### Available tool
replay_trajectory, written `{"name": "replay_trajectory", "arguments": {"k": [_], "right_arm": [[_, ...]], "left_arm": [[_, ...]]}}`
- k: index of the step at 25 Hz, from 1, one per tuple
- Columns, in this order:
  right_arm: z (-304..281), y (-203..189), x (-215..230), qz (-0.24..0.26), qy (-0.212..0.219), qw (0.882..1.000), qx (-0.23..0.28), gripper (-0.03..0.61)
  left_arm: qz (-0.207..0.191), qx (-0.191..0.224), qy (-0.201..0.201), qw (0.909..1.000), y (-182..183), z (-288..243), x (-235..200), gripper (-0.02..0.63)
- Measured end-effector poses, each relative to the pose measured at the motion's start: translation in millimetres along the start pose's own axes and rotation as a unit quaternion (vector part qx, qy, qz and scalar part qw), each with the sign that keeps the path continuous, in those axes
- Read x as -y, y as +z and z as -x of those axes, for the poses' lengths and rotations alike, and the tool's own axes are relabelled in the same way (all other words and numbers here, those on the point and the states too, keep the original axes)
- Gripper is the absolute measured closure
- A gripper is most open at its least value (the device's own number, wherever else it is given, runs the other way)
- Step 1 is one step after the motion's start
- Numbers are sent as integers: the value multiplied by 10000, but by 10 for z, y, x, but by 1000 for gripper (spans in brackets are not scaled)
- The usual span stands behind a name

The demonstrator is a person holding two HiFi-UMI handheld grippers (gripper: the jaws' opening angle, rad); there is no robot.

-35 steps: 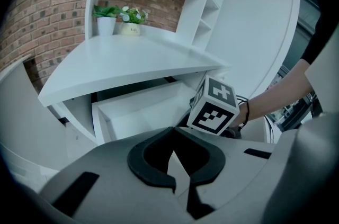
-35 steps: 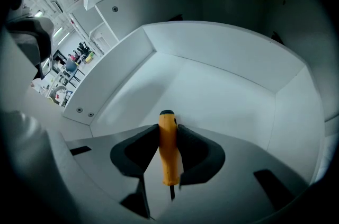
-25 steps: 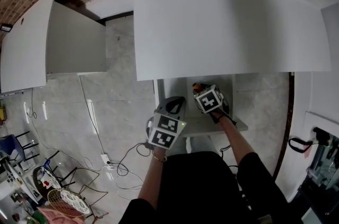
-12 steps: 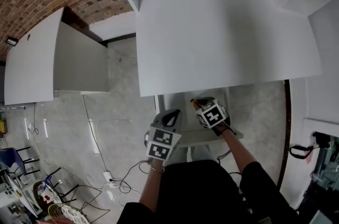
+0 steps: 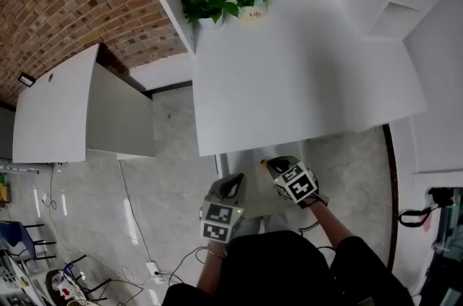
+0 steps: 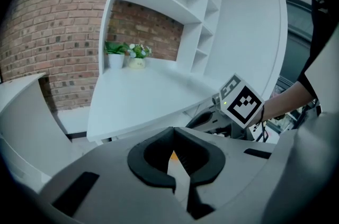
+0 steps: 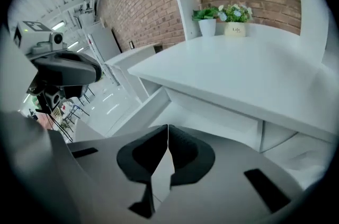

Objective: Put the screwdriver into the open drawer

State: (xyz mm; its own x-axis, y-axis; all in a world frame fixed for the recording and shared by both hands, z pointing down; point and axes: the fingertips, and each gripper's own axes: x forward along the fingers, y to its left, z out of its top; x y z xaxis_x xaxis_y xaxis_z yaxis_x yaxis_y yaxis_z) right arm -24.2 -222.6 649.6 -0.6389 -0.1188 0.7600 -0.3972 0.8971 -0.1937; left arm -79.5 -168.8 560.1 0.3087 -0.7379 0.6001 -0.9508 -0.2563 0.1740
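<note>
Under the front edge of the white desk (image 5: 304, 73) the drawer (image 5: 260, 189) stands open. A small orange and black tip, the screwdriver (image 5: 266, 164), shows inside it just ahead of my right gripper (image 5: 278, 167). In the right gripper view that gripper (image 7: 168, 126) is closing, its tips touching with nothing between them. My left gripper (image 5: 233, 185) hangs beside the drawer's left part. Its jaws (image 6: 172, 130) meet at the tips, and a bit of orange shows through the slit behind them. The right gripper's marker cube (image 6: 241, 102) sits to its right.
Two potted plants (image 5: 217, 4) stand at the back of the desk against a brick wall. A white shelf unit (image 5: 405, 1) rises at the right, and another white desk (image 5: 51, 109) stands at the left. Cables (image 5: 155, 268) lie on the tiled floor.
Both grippers have lifted above the drawer, the right more than the left. The head view has swung up toward the wall, so the plants and bricks now show.
</note>
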Motion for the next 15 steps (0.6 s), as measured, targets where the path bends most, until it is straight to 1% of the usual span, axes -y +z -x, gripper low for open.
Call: {"name": "replay_trajectory", "arguments": {"k": [6, 10, 15], "right_arm": [[423, 344, -116, -44, -51, 9976, 682, 561], [769, 609, -225, -81, -120, 9928, 1191, 562], [1148, 843, -280, -108, -262, 9849, 1705, 563]], "left_arm": [[-106, 447, 51, 9989, 286, 210, -6, 604], [-293, 874, 211, 9955, 538, 422, -46, 604], [-359, 1276, 319, 9907, 755, 632, -56, 604]]}}
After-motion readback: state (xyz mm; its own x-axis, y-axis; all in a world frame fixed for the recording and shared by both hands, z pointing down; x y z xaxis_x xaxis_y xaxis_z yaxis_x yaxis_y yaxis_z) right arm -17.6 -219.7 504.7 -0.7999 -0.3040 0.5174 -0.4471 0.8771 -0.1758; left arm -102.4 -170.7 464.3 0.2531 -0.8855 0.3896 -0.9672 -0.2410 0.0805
